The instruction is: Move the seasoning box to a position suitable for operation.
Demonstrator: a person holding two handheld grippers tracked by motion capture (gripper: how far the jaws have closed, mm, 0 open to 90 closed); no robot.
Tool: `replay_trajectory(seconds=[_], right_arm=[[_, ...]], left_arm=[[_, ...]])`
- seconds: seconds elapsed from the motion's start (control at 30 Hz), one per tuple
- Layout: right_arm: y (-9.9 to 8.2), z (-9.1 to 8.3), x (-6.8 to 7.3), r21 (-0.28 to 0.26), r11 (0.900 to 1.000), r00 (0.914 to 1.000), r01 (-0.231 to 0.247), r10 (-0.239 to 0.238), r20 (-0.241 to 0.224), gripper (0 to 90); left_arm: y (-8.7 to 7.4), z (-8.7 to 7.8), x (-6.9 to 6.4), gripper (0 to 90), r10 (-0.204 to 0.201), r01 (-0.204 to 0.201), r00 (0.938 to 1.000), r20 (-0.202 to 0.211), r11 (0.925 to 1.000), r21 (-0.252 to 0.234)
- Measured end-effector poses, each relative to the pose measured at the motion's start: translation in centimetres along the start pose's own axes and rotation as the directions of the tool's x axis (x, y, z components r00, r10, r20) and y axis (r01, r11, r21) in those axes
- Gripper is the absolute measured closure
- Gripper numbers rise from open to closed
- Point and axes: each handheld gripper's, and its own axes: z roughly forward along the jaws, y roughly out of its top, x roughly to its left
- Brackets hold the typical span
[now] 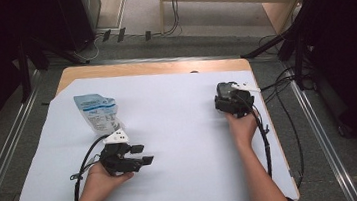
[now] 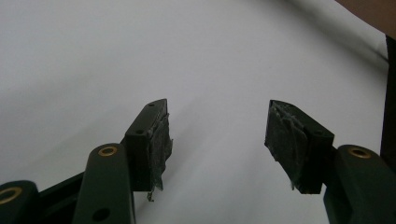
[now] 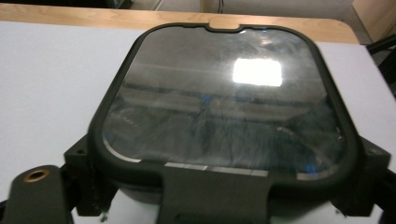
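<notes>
A black box with a clear, glossy lid (image 3: 224, 93) lies on the white sheet between the jaws of my right gripper (image 3: 225, 156), whose pads sit against its two sides. From above, the box (image 1: 224, 91) is at the right of the table, just beyond the right gripper (image 1: 232, 102). My left gripper (image 1: 143, 154) rests low over the sheet at the front left, pointing right. Its jaws stand open, and between its fingertips (image 2: 217, 135) there is just bare white sheet. A blue-and-white plastic pouch (image 1: 96, 111) lies behind the left gripper.
The white sheet (image 1: 179, 130) covers most of a wooden table (image 1: 153, 68). Cables trail from each gripper, the right one (image 1: 264, 142) along the table's right edge. Dark stands and more cables sit on the floor around the table.
</notes>
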Motion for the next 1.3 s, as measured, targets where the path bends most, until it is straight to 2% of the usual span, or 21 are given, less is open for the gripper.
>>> replay_trajectory(seconds=[0.13, 0.23, 0.37, 0.4, 0.47, 0.5, 0.57, 0.63, 0.7, 0.77, 0.83, 0.9, 0.93, 0.97, 1.03, 1.1, 1.17, 1.2, 1.23, 1.3], right_arm=[[0.0, -0.3, -0.4, 0.001, 1.0, 0.9999, -0.009, 0.009, -0.009, 14.9], [0.0, -0.5, -0.4, 0.004, 0.9999, 0.9999, 0.009, -0.009, -0.009, 15.6], [0.1, -0.6, -0.4, 0.008, 1.0, 0.9995, 0.003, -0.003, -0.033, 15.8], [0.2, -0.9, -0.2, 0.012, 0.9999, 0.9986, 0.01, -0.01, -0.052, 15.9], [0.2, -1.1, -0.1, 0.011, 0.9998, 0.9982, 0.017, -0.017, -0.057, 15.8], [0.3, -1.6, 0.5, 0.002, 0.9991, 0.9957, 0.042, -0.041, -0.082, 15.8], [0.4, -1.7, 0.7, 0.001, 0.9991, 0.9954, 0.042, -0.041, -0.086, 15.8], [0.4, -2.5, 1.6, -0.003, 0.9975, 0.9905, 0.07, -0.07, -0.118, 15.8], [0.3, -2.7, 1.8, -0.005, 0.9971, 0.9887, 0.076, -0.076, -0.13, 15.8], [0.3, -3.1, 2.4, -0.001, 0.9958, 0.9841, 0.092, -0.091, -0.153, 15.8], [0.1, -3.7, 3.2, -0.004, 0.9954, 0.976, 0.096, -0.094, -0.196, 15.8], [0.1, -3.9, 3.4, -0.004, 0.9953, 0.974, 0.097, -0.096, -0.205, 15.8], [0.0, -4.3, 4.1, -0.003, 0.9933, 0.9677, 0.115, -0.113, -0.225, 15.8], [0.0, -4.3, 4.1, -0.003, 0.9933, 0.9677, 0.115, -0.113, -0.225, 15.8], [-0.2, -4.9, 4.7, -0.005, 0.9922, 0.9578, 0.124, -0.121, -0.26, 15.8], [-0.2, -5.1, 4.8, -0.007, 0.992, 0.9545, 0.126, -0.123, -0.272, 15.8], [-0.3, -5.5, 5.4, -0.009, 0.9902, 0.9467, 0.14, -0.136, -0.292, 15.8], [-0.5, -6.0, 5.8, -0.011, 0.9878, 0.9386, 0.156, -0.151, -0.31, 15.8], [-0.6, -6.2, 6.1, -0.009, 0.9865, 0.934, 0.163, -0.158, -0.32, 15.8], [-0.9, -6.5, 6.5, -0.01, 0.9837, 0.9272, 0.179, -0.172, -0.333, 15.8]], left_arm=[[0.1, 0.1, 0.1, 40.5, 0.003, -0.003, 1.0, -0.006, 0.9999, 0.014], [0.1, 0.3, 0.2, 40.4, 0.001, -0.001, 1.0, 0.001, 0.9999, 0.016], [0.2, 0.4, 0.4, 40.1, -0.007, 0.007, 1.0, -0.002, 0.9997, 0.022], [0.3, 0.4, 0.5, 39.8, -0.013, 0.013, 0.9999, 0.002, 0.9996, 0.025], [0.3, 0.4, 0.5, 39.7, -0.014, 0.014, 0.9999, 0.003, 0.9995, 0.027], [0.3, 0.4, 0.6, 39.6, -0.018, 0.018, 0.9998, 0.007, 0.9995, 0.025], [0.3, 0.4, 0.7, 39.5, -0.021, 0.02, 0.9998, 0.006, 0.9995, 0.025], [0.4, 0.4, 0.9, 39.3, -0.027, 0.027, 0.9996, 0.011, 0.9994, 0.021], [0.4, 0.3, 1.0, 38.9, -0.027, 0.027, 0.9996, 0.006, 0.9993, 0.025], [0.4, 0.3, 1.1, 38.7, -0.032, 0.031, 0.9995, 0.007, 0.9992, 0.023], [0.4, 0.2, 1.2, 37.8, -0.029, 0.028, 0.9996, 0.002, 0.9992, 0.027], [0.4, 0.2, 1.3, 37.1, -0.026, 0.026, 0.9997, -0.001, 0.9993, 0.027], [0.4, 0.1, 1.3, 36.5, -0.026, 0.027, 0.9996, -0.002, 0.9993, 0.026], [0.4, 0.1, 1.3, 36.5, -0.026, 0.026, 0.9997, 0.0, 0.9994, 0.025], [0.4, 0.0, 1.3, 35.1, -0.024, 0.024, 0.9997, -0.005, 0.9994, 0.024], [0.4, -0.1, 1.3, 34.9, -0.025, 0.025, 0.9997, -0.005, 0.9993, 0.026], [0.4, -0.2, 1.3, 34.3, -0.023, 0.023, 0.9997, -0.008, 0.9994, 0.025], [0.4, -0.4, 1.4, 34.2, -0.026, 0.026, 0.9997, -0.006, 0.9992, 0.029], [0.4, -0.4, 1.5, 34.2, -0.021, 0.021, 0.9997, -0.009, 0.9993, 0.031], [0.4, -0.5, 1.6, 34.3, -0.021, 0.021, 0.9997, -0.013, 0.9993, 0.032]])
